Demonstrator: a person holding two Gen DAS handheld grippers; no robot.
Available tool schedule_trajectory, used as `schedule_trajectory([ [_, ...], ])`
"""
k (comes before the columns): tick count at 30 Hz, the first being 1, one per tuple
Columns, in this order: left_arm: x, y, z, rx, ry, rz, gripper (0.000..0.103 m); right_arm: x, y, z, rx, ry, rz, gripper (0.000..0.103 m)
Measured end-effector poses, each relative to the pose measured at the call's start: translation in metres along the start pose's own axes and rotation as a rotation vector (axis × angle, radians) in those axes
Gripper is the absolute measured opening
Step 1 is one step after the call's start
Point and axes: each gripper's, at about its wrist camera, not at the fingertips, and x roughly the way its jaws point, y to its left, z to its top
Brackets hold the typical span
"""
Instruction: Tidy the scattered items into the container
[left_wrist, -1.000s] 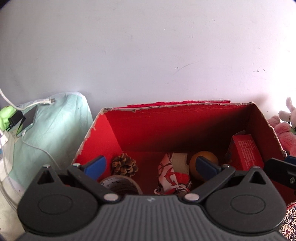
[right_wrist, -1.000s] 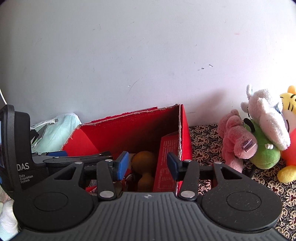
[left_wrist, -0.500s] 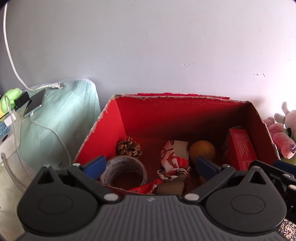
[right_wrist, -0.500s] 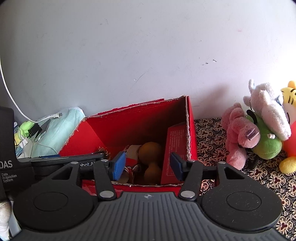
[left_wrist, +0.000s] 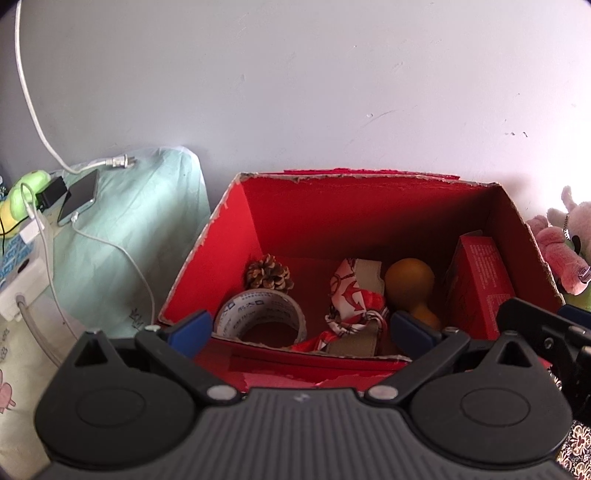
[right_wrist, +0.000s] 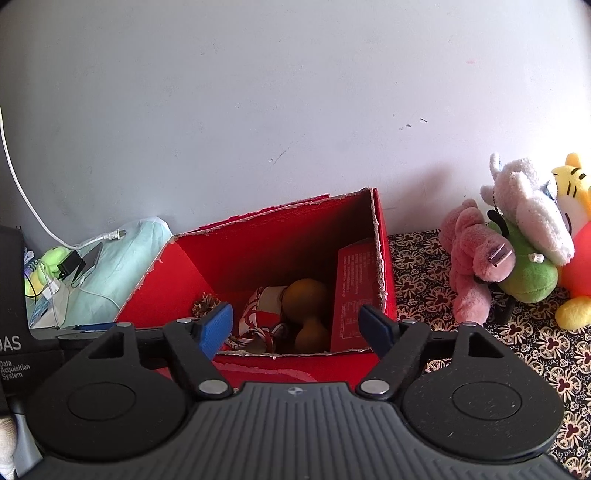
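Note:
A red cardboard box (left_wrist: 221, 236) (right_wrist: 384, 258) stands against the wall. Inside it lie a pine cone (left_wrist: 269, 277), a roll of tape (left_wrist: 258, 317), a red-and-white cloth (left_wrist: 351, 299), an orange gourd (left_wrist: 410, 284) (right_wrist: 306, 299) and a red carton (left_wrist: 480, 284) (right_wrist: 351, 295). My left gripper (left_wrist: 301, 330) is open and empty, at the box's near wall. My right gripper (right_wrist: 299, 328) is open and empty, also at the near wall, to the right of the left one.
A mint cloth (left_wrist: 122, 229) with a phone (left_wrist: 79, 201), cables and a charger lies left of the box. Several plush toys (right_wrist: 517, 243) sit right of it on a patterned cloth (right_wrist: 517, 350). A white wall stands behind.
Both grippers have risen and pulled back from the box, so more of its inside and its near wall show. Both stay open and empty.

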Motion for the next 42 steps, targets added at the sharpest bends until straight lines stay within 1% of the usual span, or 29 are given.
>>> schedule_trajectory([
  [2, -0.004, 0.003, 0.001, -0.005, -0.005, -0.002, 0.103, -0.002, 0.002, 0.001, -0.007, 0.001, -0.012, 0.070],
  [4, -0.007, 0.006, 0.002, -0.014, -0.004, 0.005, 0.103, -0.004, 0.004, 0.002, -0.005, 0.004, -0.022, 0.069],
  [6, -0.011, 0.009, 0.003, -0.015, -0.007, 0.005, 0.103, -0.006, 0.005, 0.002, -0.003, 0.007, -0.016, 0.063],
  [8, -0.014, 0.008, 0.004, -0.006, -0.006, 0.020, 0.103, -0.008, 0.008, 0.002, -0.011, 0.009, -0.007, 0.059],
  [11, -0.016, 0.008, 0.005, 0.001, 0.014, 0.029, 0.103, -0.011, 0.011, 0.002, -0.019, 0.003, 0.004, 0.052],
  [15, -0.018, 0.010, 0.007, -0.009, 0.050, 0.008, 0.103, -0.016, 0.015, 0.002, -0.013, -0.004, -0.008, 0.052],
  [19, -0.016, 0.010, 0.008, -0.016, 0.086, 0.009, 0.103, -0.017, 0.014, 0.002, 0.000, 0.003, -0.034, 0.053],
  [20, -0.015, 0.010, 0.009, -0.017, 0.089, 0.007, 0.103, -0.017, 0.014, 0.002, 0.004, 0.004, -0.041, 0.054],
  [22, -0.014, 0.010, 0.010, -0.018, 0.092, 0.013, 0.103, -0.018, 0.012, 0.003, 0.011, 0.004, -0.054, 0.057],
  [23, -0.014, 0.010, 0.011, -0.015, 0.091, 0.014, 0.103, -0.018, 0.012, 0.004, 0.011, 0.004, -0.061, 0.062],
  [24, -0.014, 0.009, 0.012, -0.011, 0.089, 0.012, 0.103, -0.019, 0.011, 0.004, 0.009, 0.003, -0.068, 0.063],
  [26, -0.014, 0.007, 0.015, -0.001, 0.085, 0.003, 0.103, -0.019, 0.012, 0.006, 0.004, 0.000, -0.076, 0.063],
  [31, -0.007, 0.004, 0.023, 0.025, 0.088, 0.010, 0.103, -0.013, 0.016, 0.011, -0.014, 0.008, -0.081, 0.064],
  [34, 0.000, 0.007, 0.027, 0.025, 0.102, 0.003, 0.103, -0.010, 0.018, 0.012, -0.041, 0.000, -0.081, 0.063],
  [36, 0.005, 0.010, 0.028, 0.020, 0.119, -0.003, 0.103, -0.006, 0.015, 0.012, -0.031, 0.002, -0.082, 0.062],
  [37, 0.008, 0.012, 0.028, 0.019, 0.128, -0.005, 0.103, -0.003, 0.013, 0.013, -0.016, 0.009, -0.080, 0.060],
  [39, 0.011, 0.015, 0.028, 0.019, 0.136, -0.007, 0.103, 0.002, 0.010, 0.014, 0.011, 0.022, -0.071, 0.052],
  [42, 0.017, 0.019, 0.030, 0.019, 0.143, -0.012, 0.103, 0.009, 0.012, 0.015, 0.020, 0.035, -0.071, 0.050],
])
